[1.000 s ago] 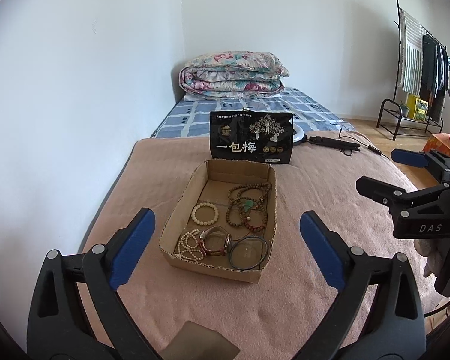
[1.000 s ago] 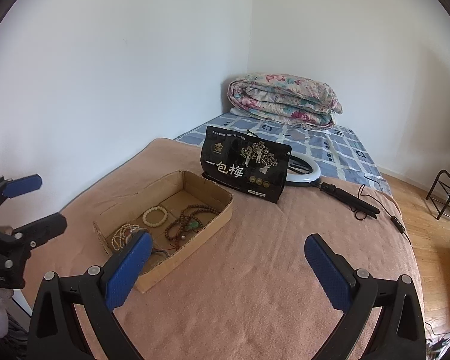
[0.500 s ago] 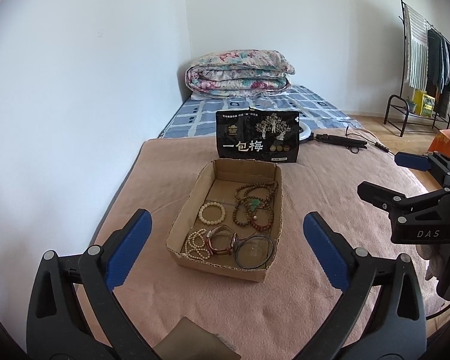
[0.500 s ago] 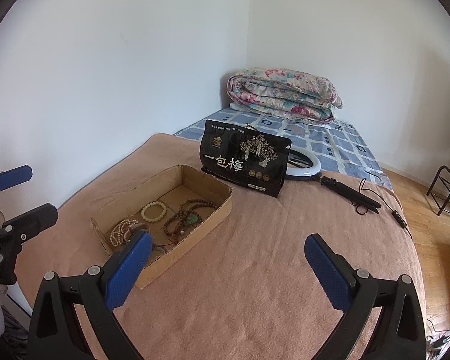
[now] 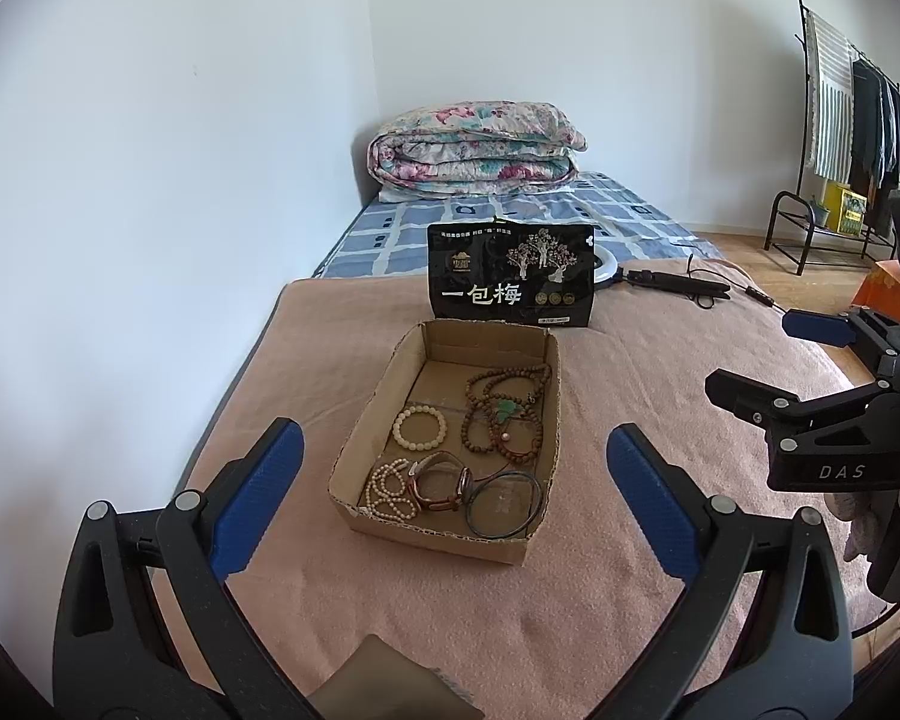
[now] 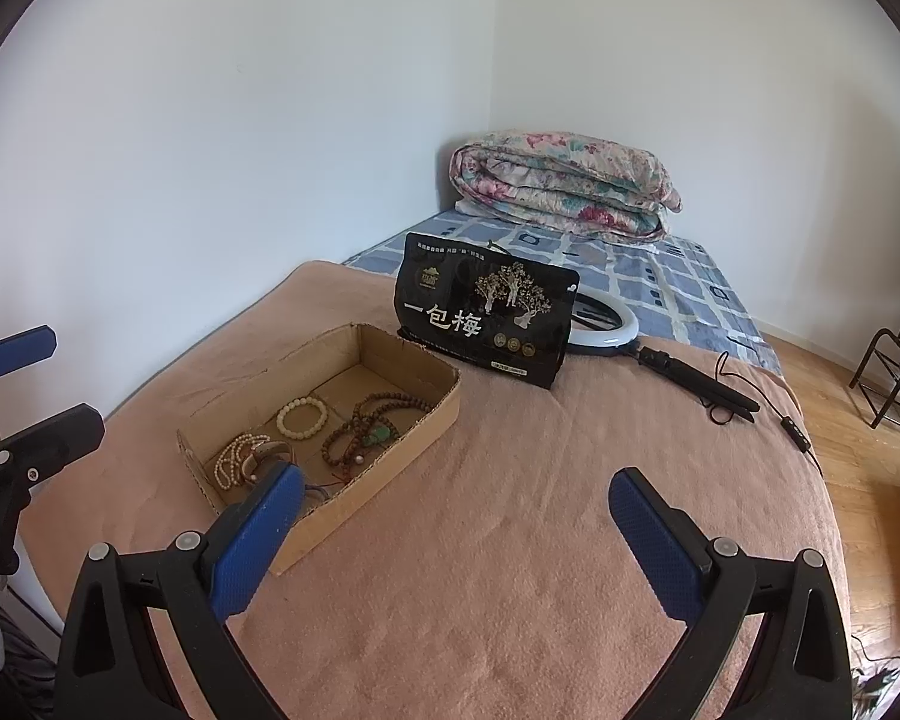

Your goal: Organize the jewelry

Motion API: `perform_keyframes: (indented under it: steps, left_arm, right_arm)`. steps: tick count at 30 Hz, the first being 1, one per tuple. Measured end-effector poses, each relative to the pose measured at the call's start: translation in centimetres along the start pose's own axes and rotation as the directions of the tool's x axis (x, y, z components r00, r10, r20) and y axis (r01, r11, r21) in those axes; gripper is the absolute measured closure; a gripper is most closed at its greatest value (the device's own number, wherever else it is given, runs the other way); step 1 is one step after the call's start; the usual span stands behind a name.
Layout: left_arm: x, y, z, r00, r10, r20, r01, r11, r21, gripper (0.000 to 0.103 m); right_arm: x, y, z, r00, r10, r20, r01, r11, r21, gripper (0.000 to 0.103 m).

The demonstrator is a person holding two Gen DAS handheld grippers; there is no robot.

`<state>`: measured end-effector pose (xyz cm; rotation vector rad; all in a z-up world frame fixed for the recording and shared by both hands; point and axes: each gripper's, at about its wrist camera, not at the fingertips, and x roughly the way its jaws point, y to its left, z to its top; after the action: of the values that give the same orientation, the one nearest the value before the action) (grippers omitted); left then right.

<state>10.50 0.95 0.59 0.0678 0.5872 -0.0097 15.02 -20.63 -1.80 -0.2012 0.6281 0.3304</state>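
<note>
Cardboard box (image 5: 450, 531) at 12 o'clock, bracelets inside | left gripper (image 5: 453, 498) spread wide, empty | right gripper (image 6: 450, 537) spread wide, empty

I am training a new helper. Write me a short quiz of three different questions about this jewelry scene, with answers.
1. True or false: the left tongs hold a bracelet.
2. What stands just behind the cardboard box? A) ring light B) black pouch C) quilt
3. Fill in: the green pendant lies among the ____ bead strands.

Key: 1 false, both the left and right tongs are open and empty. 2 B, the black pouch. 3 brown.
</note>
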Motion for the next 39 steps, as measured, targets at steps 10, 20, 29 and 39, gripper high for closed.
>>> perform_keyframes:
  steps: [10, 20, 29, 39]
  left_arm:
    - [-0.06, -0.02, -0.01, 1.000, 0.001, -0.001, -0.001, 1.000, -0.003, 0.000]
    - [-0.08, -0.39, -0.07, 1.000, -0.001, -0.002, 0.001, 1.000, 0.000, 0.000]
    - [-0.11, -0.50, -0.07, 1.000, -0.001, -0.003, 0.001, 1.000, 0.001, 0.000]
    - [-0.13, -0.51, -0.05, 1.000, -0.002, -0.004, 0.002, 1.000, 0.001, 0.000]
  right_arm:
    - [0.05, 0.04, -0.04, 1.000, -0.001, 0.000, 0.001, 1.000, 0.001, 0.000]
    - [0.05, 0.05, 0.01, 1.000, -0.002, -0.001, 0.002, 1.000, 0.000, 0.000]
    - [0.07, -0.33, -0.51, 1.000, -0.001, -0.010, 0.001, 1.000, -0.001, 0.000]
    - [0.00, -0.53, -0.77, 1.000, 0.000, -0.014, 0.000, 1.000, 0.002, 0.000]
